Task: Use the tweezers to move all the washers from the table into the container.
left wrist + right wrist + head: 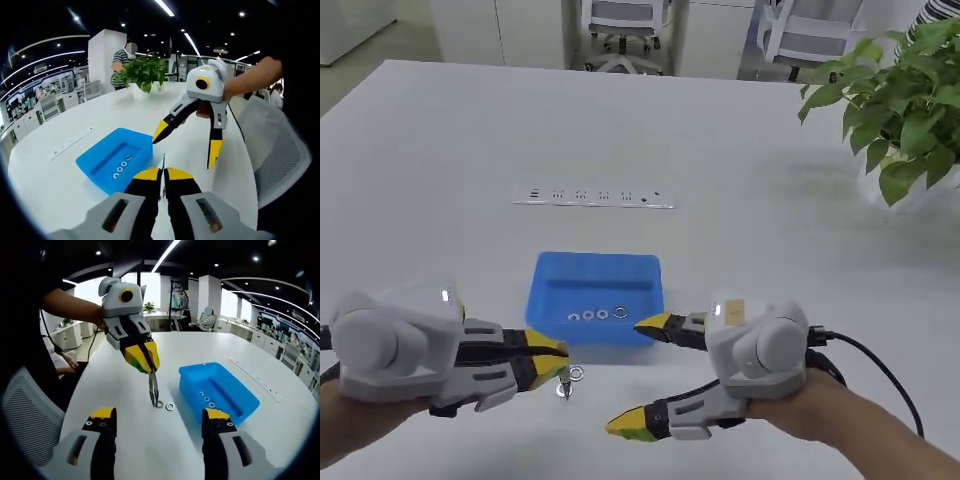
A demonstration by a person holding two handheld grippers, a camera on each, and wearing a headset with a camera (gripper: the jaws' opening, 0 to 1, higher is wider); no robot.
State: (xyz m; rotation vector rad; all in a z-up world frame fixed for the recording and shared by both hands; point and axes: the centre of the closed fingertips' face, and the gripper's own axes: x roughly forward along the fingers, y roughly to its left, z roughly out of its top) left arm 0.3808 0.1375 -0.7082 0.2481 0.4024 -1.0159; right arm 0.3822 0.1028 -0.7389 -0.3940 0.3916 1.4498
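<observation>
Closest to the lens in the left gripper view, the left gripper (162, 175) has its jaws clenched on the tweezers (163, 163), whose thin blade sticks out from between the two yellow tips.

In the right gripper view, the tweezers (153, 387) hang straight down from the left gripper (148, 367) to the table (125, 420). Their points meet the table at the edge of one washer (159, 403). Whether they actually pinch it is too small to tell. A second washer (170, 406) lies just beside the first, on the side away from the tweezers.

The right gripper (160, 413) has its jaws released and spread wide, holding nothing. Both loose washers lie just ahead of the gap between them. In the head view, the right gripper (632, 374) is turned so that one jaw sits near the blue container (598, 260) and the other sits nearer the person. The loose washers (577, 375) lie between this open pair and the tips of the left gripper (552, 355).

Four more washers (597, 316) sit in a row inside the container. They are just beyond the farther right jaw and ahead of the left jaws.

Well beyond both grippers, a white power strip (592, 197) lies flat on the table. A leafy plant (905, 100) stands off to the right.
</observation>
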